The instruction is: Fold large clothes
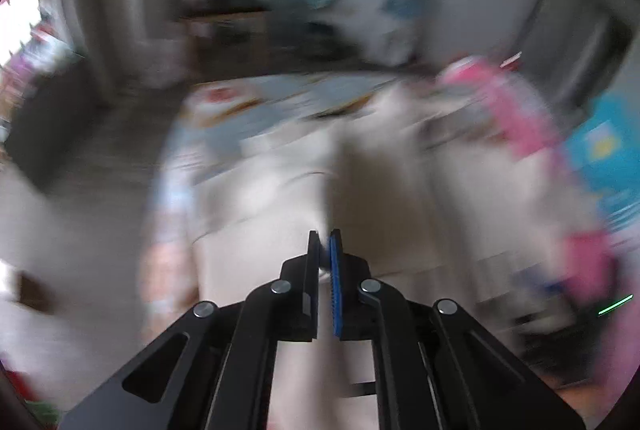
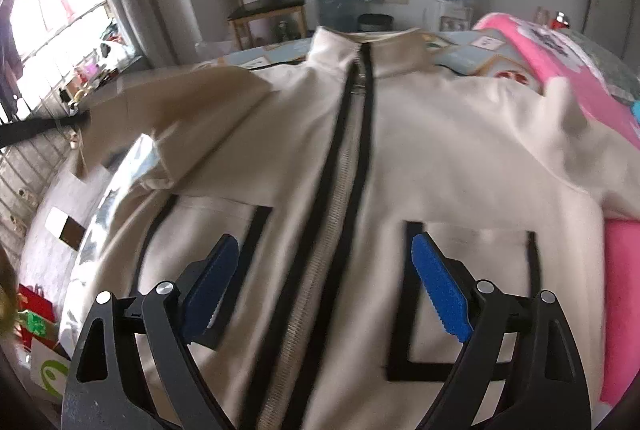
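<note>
A cream zip-up jacket (image 2: 440,134) lies front-up and spread flat on a bed, its collar at the far end and its hem nearest the cameras. It is laid open this way, most likely, so both sleeves and sides can be folded inward over the chest. A black-edged zipper (image 2: 344,150) runs down the middle, closed at the collar, with a black-trimmed pocket on each side. The bed carries a pale blue patterned sheet (image 2: 472,50) and a pink blanket (image 2: 560,70) along the jacket's right edge.

The right gripper (image 2: 324,282) hovers above the lower front of the jacket, its blue-padded jaws set wide apart on either side of the zipper, holding nothing. It seems poised to come down on the cloth.

The left wrist view is heavily smeared by motion. The left gripper (image 1: 325,242) has its jaws drawn together, with pale cloth seemingly rising straight up from between the tips; it appears clamped on a fold of the jacket, though the blur leaves this uncertain. In the right view, the jacket's left sleeve (image 2: 180,102) looks lifted off the bed, which fits it being carried across for the first fold.
</note>
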`<action>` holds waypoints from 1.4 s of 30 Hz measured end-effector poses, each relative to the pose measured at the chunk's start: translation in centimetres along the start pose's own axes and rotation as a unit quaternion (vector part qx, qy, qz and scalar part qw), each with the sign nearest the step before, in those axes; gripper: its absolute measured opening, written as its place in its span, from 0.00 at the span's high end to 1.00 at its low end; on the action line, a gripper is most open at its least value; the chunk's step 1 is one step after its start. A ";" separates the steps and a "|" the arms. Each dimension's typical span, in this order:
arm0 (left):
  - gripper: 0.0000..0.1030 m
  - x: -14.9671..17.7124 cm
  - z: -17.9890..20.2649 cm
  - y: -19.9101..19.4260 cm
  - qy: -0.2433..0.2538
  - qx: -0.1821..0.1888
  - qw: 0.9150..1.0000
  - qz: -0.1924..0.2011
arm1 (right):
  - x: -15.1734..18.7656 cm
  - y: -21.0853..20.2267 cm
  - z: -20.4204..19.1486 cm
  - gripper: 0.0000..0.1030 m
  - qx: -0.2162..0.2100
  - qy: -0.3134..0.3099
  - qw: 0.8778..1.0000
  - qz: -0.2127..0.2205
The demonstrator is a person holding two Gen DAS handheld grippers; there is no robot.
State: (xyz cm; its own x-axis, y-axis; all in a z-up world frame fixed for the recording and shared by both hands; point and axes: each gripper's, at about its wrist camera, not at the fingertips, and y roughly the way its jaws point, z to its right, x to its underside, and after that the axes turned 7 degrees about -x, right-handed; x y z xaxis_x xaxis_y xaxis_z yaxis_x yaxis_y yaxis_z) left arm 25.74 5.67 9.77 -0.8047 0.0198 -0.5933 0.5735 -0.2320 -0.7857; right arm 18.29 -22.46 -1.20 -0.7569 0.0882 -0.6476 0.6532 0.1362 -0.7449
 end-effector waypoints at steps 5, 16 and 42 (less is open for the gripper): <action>0.94 -3.2 7.7 -0.8 0.014 0.185 0.983 -0.010 | 1.7 -0.7 2.8 0.18 0.018 0.032 0.999 -0.009; 0.63 0.5 11.6 1.9 0.044 0.145 0.988 -0.011 | 3.8 -2.4 8.6 0.26 -0.003 0.109 0.994 -0.025; 0.62 10.9 -1.6 8.9 0.059 -0.143 0.987 -0.052 | 1.3 3.2 9.6 0.78 -0.196 0.323 0.918 -0.121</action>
State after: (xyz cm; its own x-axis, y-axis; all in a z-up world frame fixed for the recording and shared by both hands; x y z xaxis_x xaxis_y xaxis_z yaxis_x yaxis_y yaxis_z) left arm 22.36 5.40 -3.96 -0.8480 0.1454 -0.5097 0.5218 0.0598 -0.8510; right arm 19.61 -31.36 -5.94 -0.8168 0.5580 -0.1466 0.5021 0.5626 -0.6568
